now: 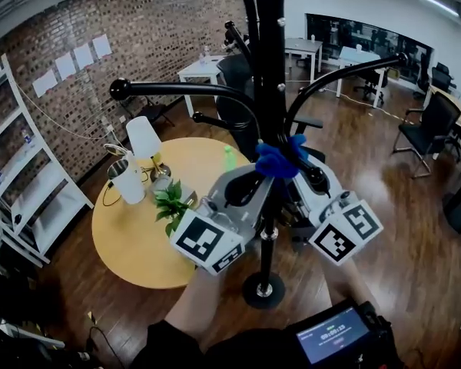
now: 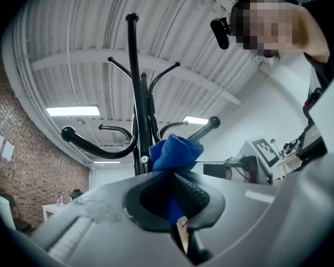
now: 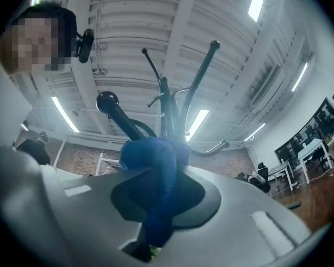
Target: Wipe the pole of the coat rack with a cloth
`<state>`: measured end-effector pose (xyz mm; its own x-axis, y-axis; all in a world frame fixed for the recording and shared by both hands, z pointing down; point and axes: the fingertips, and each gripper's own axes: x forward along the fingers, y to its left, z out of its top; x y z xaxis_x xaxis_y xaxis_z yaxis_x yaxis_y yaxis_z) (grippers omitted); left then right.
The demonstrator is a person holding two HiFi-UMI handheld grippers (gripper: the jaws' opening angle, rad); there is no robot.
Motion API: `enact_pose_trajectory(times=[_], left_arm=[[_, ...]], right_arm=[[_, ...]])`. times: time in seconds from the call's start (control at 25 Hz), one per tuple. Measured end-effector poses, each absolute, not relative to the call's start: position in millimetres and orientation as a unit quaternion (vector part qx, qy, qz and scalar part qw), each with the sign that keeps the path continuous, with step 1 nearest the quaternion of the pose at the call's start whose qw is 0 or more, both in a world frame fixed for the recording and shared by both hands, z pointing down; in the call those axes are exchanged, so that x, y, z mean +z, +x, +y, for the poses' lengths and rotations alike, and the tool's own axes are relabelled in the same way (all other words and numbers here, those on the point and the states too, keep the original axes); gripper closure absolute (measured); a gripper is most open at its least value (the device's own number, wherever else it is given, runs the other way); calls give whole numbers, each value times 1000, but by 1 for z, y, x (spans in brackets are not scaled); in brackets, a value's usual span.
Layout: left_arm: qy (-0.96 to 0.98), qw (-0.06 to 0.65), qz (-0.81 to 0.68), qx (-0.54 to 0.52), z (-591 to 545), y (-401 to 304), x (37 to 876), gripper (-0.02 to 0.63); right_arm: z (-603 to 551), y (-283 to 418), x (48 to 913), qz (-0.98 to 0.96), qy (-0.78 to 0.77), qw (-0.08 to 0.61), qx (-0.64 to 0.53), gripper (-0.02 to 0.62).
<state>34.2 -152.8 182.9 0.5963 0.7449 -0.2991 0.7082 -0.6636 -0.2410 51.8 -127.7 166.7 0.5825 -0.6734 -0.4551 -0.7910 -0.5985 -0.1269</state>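
Centrally, the cloth is pressed against the pole of the coat rack, clenched by the left gripper from lower left and the right gripper from lower right. The pole's long axis is upright through frame centre, both grippers being equally near; a stroke along it is judged to be required.

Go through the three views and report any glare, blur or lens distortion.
Head view: evenly lit and sharp, though the fisheye bows the brick wall. Left gripper view: dark rounded corners, ceiling light blown out, cloth crisp. Right gripper view: a light strip flares beside the pole, and the cloth looks soft and out of focus.
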Motion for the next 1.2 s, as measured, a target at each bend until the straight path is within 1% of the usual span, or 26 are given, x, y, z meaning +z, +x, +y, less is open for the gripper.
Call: enact_pose_trajectory(times=[0.16, 0.24, 0.36, 0.6, 0.76, 1.0, 1.2], left_arm=[[-910, 57, -365, 189, -148, 43, 181, 606], [-921, 51, -336, 190, -149, 46, 181, 606], [-936, 59, -292, 189, -150, 46, 185, 606], [-951, 45, -269, 147, -150, 52, 232, 606], [-957, 43, -274, 88, -148, 57, 270, 606], [-976, -13, -215, -12, -156, 54, 351, 606], [-981, -55, -170, -73, -161, 56, 410, 606]], right_arm=[[-130, 56, 162, 450, -862, 152, 177, 545], [-131, 57, 163, 467, -856, 138, 174, 545], [-132, 56, 168, 494, -844, 121, 174, 545], [-133, 61, 212, 509, -843, 107, 137, 545], [-133, 65, 252, 487, -862, 104, 90, 545], [-140, 64, 337, 459, -883, 101, -17, 545], [-140, 65, 395, 435, -888, 116, -97, 546]])
